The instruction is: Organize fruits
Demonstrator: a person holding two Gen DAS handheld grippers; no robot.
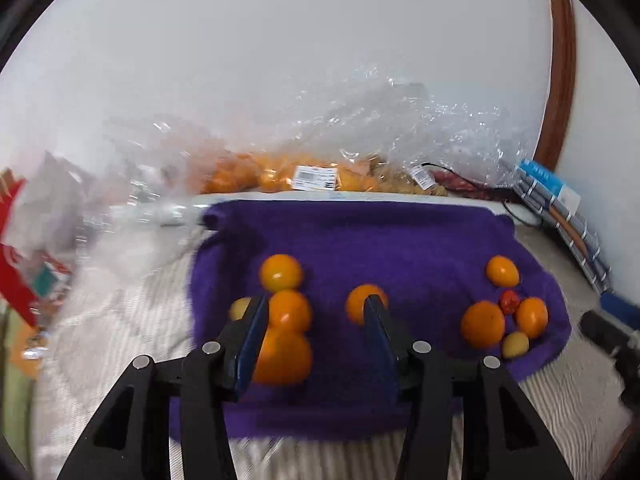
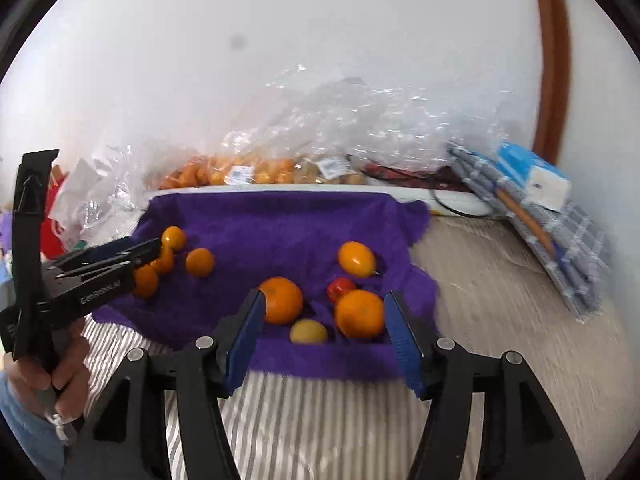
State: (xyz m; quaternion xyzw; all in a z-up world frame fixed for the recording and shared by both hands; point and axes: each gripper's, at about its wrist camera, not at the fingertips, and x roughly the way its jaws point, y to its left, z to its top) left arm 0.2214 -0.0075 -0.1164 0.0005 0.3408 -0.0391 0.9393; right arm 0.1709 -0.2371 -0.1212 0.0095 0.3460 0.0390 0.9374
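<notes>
A purple towel [image 1: 360,236] [image 2: 280,216] holds two clusters of fruit. In the left wrist view, my left gripper [image 1: 316,308] stands open above the left cluster: several oranges [image 1: 290,311] in a row beside its left finger, one orange [image 1: 366,304] behind its right finger, and a pale fruit [image 1: 240,307]. In the right wrist view, my right gripper [image 2: 326,300] is open above the right cluster: two oranges [image 2: 282,300], a yellow-orange fruit [image 2: 356,258], a small red fruit [image 2: 340,287] and a yellow-green fruit [image 2: 308,331]. No pad touches any fruit. The left gripper [image 2: 148,250] shows there too.
Clear plastic bags of oranges [image 1: 280,176] [image 2: 240,172] lie behind the towel by the wall. Grey checked notebooks [image 2: 560,240] and a blue-white box [image 2: 536,176] lean at the right. Striped bedding [image 2: 320,420] lies in front. A hand [image 2: 60,368] holds the left gripper. Red packaging [image 1: 16,264] is at the left.
</notes>
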